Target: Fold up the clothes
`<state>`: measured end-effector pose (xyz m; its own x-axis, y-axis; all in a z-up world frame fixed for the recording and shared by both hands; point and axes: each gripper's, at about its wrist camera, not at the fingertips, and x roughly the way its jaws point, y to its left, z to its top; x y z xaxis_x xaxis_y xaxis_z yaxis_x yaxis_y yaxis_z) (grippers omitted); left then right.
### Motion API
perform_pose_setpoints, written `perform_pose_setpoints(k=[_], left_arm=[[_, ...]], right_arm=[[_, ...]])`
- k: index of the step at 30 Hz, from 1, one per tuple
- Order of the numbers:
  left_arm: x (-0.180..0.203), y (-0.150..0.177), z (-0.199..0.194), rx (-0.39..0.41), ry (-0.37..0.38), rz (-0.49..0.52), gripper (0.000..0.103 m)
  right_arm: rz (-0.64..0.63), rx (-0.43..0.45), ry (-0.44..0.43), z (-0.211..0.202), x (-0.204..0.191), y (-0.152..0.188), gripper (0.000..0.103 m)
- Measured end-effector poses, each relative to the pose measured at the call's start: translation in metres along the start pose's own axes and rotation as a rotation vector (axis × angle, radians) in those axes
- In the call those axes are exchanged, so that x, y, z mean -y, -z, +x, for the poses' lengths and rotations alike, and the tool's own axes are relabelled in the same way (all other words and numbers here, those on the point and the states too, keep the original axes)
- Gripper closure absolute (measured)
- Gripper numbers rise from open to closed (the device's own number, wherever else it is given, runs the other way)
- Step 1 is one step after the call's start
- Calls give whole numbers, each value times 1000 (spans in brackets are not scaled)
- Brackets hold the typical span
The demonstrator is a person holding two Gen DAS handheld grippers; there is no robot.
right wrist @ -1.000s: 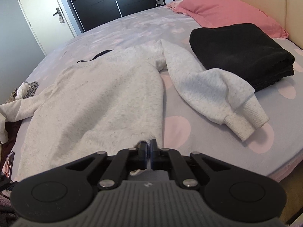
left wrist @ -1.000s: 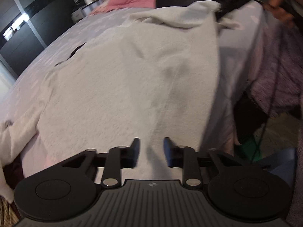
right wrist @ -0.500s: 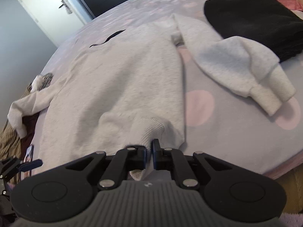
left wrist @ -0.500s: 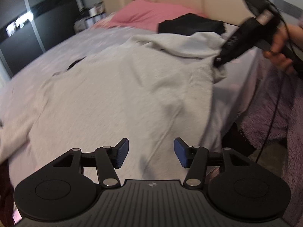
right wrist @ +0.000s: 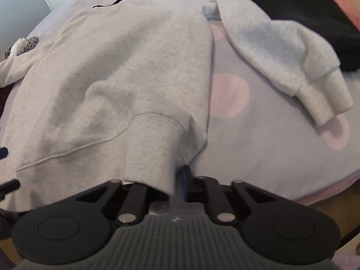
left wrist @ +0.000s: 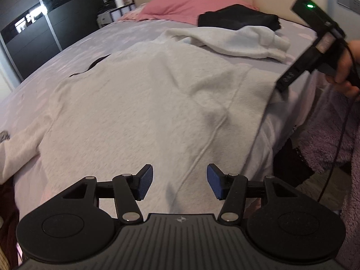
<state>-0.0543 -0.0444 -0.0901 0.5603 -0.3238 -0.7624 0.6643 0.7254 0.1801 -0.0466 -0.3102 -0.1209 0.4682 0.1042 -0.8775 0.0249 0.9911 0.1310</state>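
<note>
Lilac spotted bedsheet carries the pale sweatshirt; left claw released, right claw grasping its hem.

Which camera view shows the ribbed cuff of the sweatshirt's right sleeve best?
The right wrist view: the ribbed cuff lies unobstructed and sharp on the bedsheet. The left wrist view shows the cuff far away, small and bunched.

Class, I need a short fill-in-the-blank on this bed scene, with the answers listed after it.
1. The right hand-held gripper is shut on the sweatshirt's ribbed ____.
2. The left hand-held gripper hovers with its jaws ____.
3. The folded black garment lies in front of a ____ pillow.

Answers: hem; open; pink
</note>
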Motion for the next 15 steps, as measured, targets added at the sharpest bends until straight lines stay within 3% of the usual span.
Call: perform_pose_setpoints(k=[3, 8, 12, 15], left_arm=[[-18, 1, -10, -2, -26, -62, 52], [-54, 5, -25, -17, -57, -187, 50], [-75, 12, -26, -70, -93, -276, 50], [-86, 21, -19, -146, -109, -335, 50]], right_arm=[[-46, 30, 56, -18, -2, -3, 99], [-318, 107, 251, -65, -13, -20, 100], [-720, -2, 473, -66, -26, -12, 100], [-807, -119, 471, -45, -21, 2, 100]])
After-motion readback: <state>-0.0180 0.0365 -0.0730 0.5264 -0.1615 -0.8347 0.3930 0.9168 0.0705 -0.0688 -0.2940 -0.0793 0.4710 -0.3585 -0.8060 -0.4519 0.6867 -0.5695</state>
